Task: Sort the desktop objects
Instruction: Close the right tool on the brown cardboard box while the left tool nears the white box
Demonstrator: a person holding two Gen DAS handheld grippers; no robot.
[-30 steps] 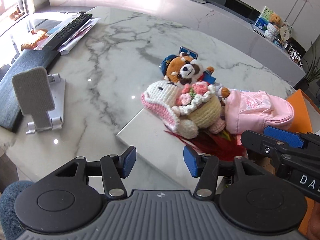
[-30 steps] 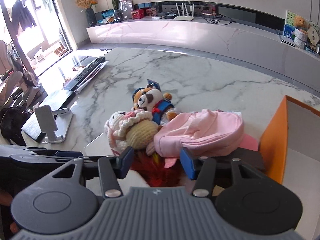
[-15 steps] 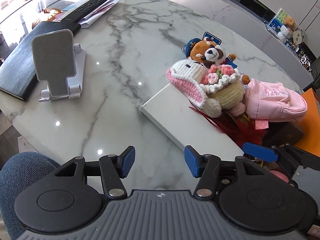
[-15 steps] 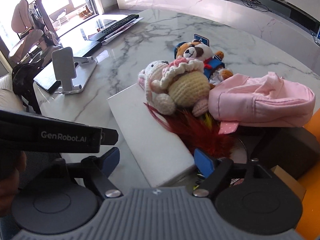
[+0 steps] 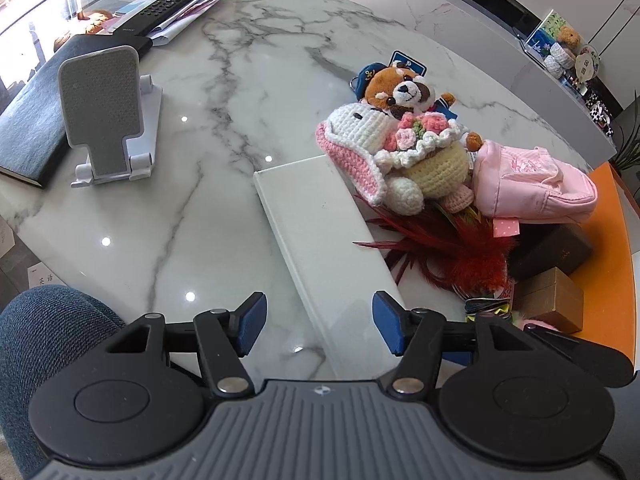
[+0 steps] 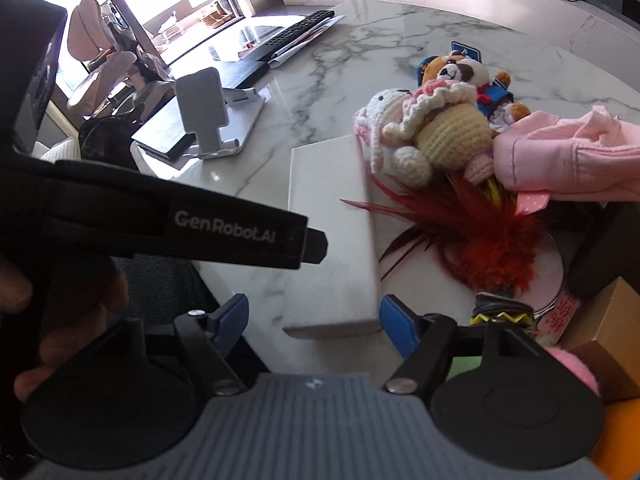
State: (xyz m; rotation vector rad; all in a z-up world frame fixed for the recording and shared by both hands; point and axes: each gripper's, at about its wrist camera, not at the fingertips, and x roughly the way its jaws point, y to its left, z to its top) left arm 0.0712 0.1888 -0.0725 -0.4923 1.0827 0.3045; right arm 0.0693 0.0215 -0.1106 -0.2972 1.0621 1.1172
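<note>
A white book [image 5: 320, 232] lies flat on the marble table [image 5: 224, 92], its near end toward me. My left gripper [image 5: 319, 326] hovers over that end, its jaws opening, pads touching nothing. My right gripper [image 6: 314, 322] straddles the same end of the white book [image 6: 332, 220]; its jaws are closing but the pads stand clear of the edges. Beyond lie a crochet bunny [image 5: 400, 152], a red panda plush [image 5: 404, 90], a pink pouch [image 5: 528, 184] and red feathers [image 5: 460, 248].
An orange bin [image 5: 612, 260] stands at the right, with a dark box [image 5: 556, 248] and a brown box [image 5: 552, 300] beside it. At the left are a phone stand [image 5: 104, 116], a black notebook [image 5: 36, 120] and a remote [image 5: 176, 0].
Both grippers have tipped downward and drawn back toward the near end of the white book. The right gripper's jaws stand wider than a second ago; the left's are slightly wider.
</note>
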